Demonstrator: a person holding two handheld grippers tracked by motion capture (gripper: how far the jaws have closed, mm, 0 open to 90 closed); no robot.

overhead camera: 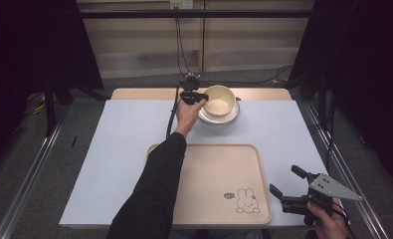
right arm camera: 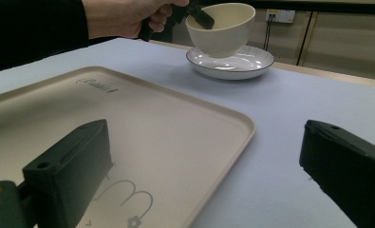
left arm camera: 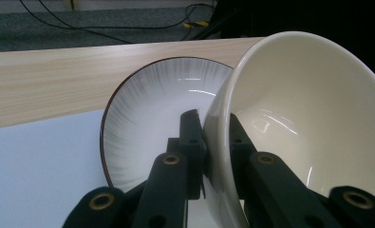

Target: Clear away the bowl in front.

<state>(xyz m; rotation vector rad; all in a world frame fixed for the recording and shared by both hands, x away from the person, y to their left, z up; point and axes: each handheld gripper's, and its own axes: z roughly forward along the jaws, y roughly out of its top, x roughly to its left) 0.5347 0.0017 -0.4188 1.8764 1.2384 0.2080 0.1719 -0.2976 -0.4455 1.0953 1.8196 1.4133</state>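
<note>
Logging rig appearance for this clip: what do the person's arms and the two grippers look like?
The left arm wears a long black sleeve. The left gripper has black jaws with brass-ringed holes, and a black cable trails from it. The right gripper is black with a grey three-cornered plate on top.

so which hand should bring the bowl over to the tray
Left. The left gripper already clamps the bowl rim, lifted off the plate. The right gripper sits open beside the tray.
</note>
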